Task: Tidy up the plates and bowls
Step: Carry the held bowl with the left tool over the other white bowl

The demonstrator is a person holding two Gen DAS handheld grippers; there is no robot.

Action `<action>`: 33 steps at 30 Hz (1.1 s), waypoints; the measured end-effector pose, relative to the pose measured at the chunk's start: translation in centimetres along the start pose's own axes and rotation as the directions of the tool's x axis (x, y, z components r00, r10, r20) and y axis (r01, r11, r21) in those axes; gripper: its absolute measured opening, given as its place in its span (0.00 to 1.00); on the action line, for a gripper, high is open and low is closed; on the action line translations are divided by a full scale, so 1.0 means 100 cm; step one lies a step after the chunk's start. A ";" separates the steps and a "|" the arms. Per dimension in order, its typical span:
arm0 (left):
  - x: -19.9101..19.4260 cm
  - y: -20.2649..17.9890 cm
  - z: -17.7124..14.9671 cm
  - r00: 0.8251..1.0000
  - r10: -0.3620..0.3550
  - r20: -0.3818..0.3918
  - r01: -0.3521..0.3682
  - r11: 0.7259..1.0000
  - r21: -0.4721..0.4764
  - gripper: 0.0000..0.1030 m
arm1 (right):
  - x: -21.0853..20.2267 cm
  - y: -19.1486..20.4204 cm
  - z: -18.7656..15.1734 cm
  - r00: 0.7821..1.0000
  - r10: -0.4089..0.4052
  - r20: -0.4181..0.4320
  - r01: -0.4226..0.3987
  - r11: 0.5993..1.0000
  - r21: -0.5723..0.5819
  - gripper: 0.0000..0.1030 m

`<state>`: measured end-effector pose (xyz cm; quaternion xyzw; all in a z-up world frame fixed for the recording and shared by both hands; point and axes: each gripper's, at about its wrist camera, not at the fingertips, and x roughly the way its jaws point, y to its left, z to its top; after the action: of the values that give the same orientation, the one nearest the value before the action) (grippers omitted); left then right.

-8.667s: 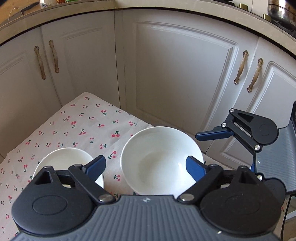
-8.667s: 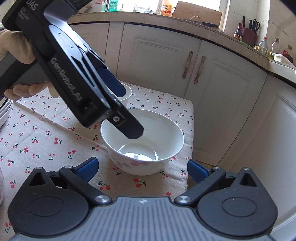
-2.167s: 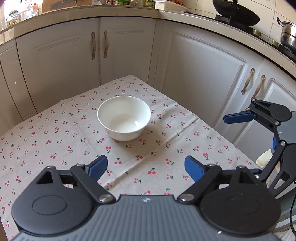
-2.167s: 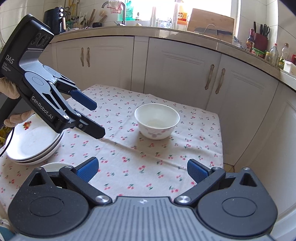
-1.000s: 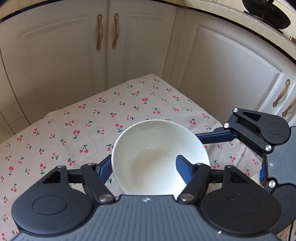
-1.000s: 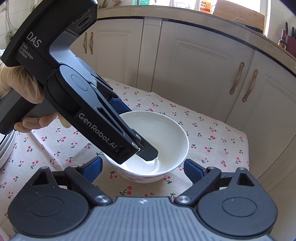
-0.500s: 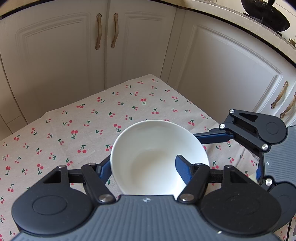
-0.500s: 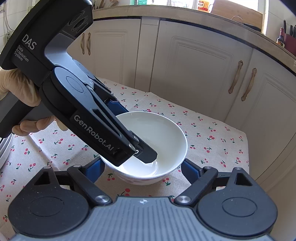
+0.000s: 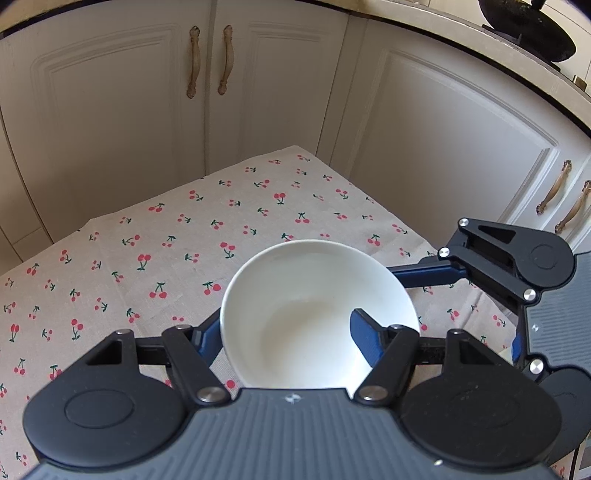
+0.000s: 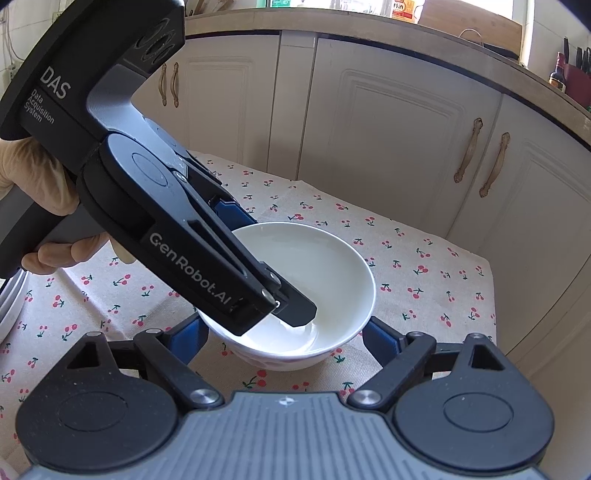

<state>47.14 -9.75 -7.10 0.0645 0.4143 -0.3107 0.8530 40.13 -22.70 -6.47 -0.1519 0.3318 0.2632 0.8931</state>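
A white bowl [image 9: 314,310] sits near the corner of the cherry-print tablecloth [image 9: 166,258]. My left gripper [image 9: 284,332] is shut on the bowl's near rim, one finger inside [image 9: 364,332] and one outside. In the right wrist view the bowl [image 10: 317,266] shows the left gripper's finger [image 10: 295,306] dipping into it. My right gripper [image 10: 284,336] is open, its fingers on either side of the bowl's near wall, apart from it. The right gripper also shows in the left wrist view [image 9: 424,275], one finger beside the bowl's right rim.
White cabinet doors [image 9: 258,92] with bronze handles stand close behind the table's far edges. A stack of white plates [image 10: 11,306] lies at the left edge of the right wrist view. A dark pan [image 9: 528,29] sits on the counter above.
Since 2.2 s ago both grippers have moved in to the bowl and the left one has shut on its rim. Over the last half second the bowl looks slightly raised.
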 end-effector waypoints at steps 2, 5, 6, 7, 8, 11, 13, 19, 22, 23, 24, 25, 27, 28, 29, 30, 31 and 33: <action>-0.004 -0.003 -0.002 1.000 -0.002 0.001 0.002 1.000 0.001 0.68 | -0.004 0.002 0.000 1.000 -0.001 -0.004 0.001 1.000 0.001 0.90; -0.012 -0.009 -0.004 1.000 -0.007 0.006 0.007 1.000 0.006 0.68 | -0.012 0.006 0.000 1.000 -0.005 -0.008 0.005 1.000 0.002 0.90; -0.015 -0.012 -0.005 1.000 -0.008 0.010 0.008 1.000 0.010 0.68 | -0.015 0.007 0.000 1.000 -0.007 -0.010 0.007 1.000 0.002 0.90; -0.020 -0.015 -0.005 1.000 -0.008 0.013 0.008 1.000 0.011 0.68 | -0.019 0.009 -0.001 1.000 -0.008 -0.009 0.008 1.000 0.002 0.90; -0.023 -0.018 -0.006 1.000 -0.008 0.016 0.008 1.000 0.013 0.68 | -0.022 0.011 -0.001 1.000 -0.009 -0.007 0.009 1.000 0.003 0.90; -0.037 -0.027 -0.009 1.000 -0.009 0.026 0.008 1.000 0.022 0.68 | -0.035 0.016 0.000 1.000 -0.012 -0.008 0.012 1.000 0.015 0.90; -0.046 -0.034 -0.011 1.000 -0.008 0.029 0.007 1.000 0.028 0.68 | -0.045 0.021 0.000 1.000 -0.016 -0.008 0.016 1.000 0.019 0.90; -0.078 -0.055 -0.023 0.999 -0.013 0.044 0.011 0.999 0.041 0.68 | -0.080 0.041 -0.003 1.000 -0.023 0.000 0.023 0.999 0.027 0.90; -0.093 -0.065 -0.031 0.999 -0.012 0.053 0.010 0.999 0.042 0.68 | -0.097 0.052 -0.005 1.000 -0.027 0.010 0.027 0.999 0.021 0.90; -0.099 -0.069 -0.035 0.998 -0.013 0.056 0.010 0.999 0.042 0.68 | -0.102 0.055 -0.006 1.000 -0.029 0.010 0.028 0.999 0.018 0.90; -0.104 -0.072 -0.038 0.998 -0.012 0.059 0.010 0.999 0.043 0.68 | -0.106 0.058 -0.006 1.000 -0.030 0.010 0.030 0.999 0.015 0.90; -0.109 -0.076 -0.041 0.998 -0.011 0.062 0.008 0.999 0.044 0.68 | -0.111 0.062 -0.008 0.999 -0.032 0.010 0.032 0.999 0.011 0.90; -0.119 -0.083 -0.048 0.998 -0.006 0.067 0.002 0.999 0.048 0.68 | -0.122 0.070 -0.010 0.999 -0.033 0.017 0.033 0.999 0.006 0.90; -0.124 -0.086 -0.051 0.998 -0.004 0.069 0.001 0.999 0.049 0.68 | -0.127 0.074 -0.012 0.999 -0.033 0.021 0.033 0.999 0.002 0.90; -0.130 -0.090 -0.054 0.997 -0.003 0.071 -0.001 0.999 0.050 0.68 | -0.131 0.078 -0.013 0.999 -0.032 0.024 0.032 0.999 0.000 0.90; -0.135 -0.093 -0.057 0.997 -0.002 0.073 -0.001 0.999 0.048 0.68 | -0.136 0.082 -0.015 0.999 -0.031 0.027 0.031 1.000 0.000 0.90; -0.139 -0.095 -0.060 0.997 -0.001 0.075 -0.002 0.999 0.048 0.68 | -0.141 0.086 -0.017 0.999 -0.030 0.029 0.030 1.000 -0.002 0.90; -0.147 -0.102 -0.066 0.997 0.005 0.076 -0.009 0.999 0.053 0.68 | -0.150 0.094 -0.020 0.999 -0.029 0.035 0.029 1.000 -0.005 0.90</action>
<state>29.95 -8.44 1.13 0.0769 0.3730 -0.3207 0.8672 24.09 -21.47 1.24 -0.1543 0.3132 0.2538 0.9020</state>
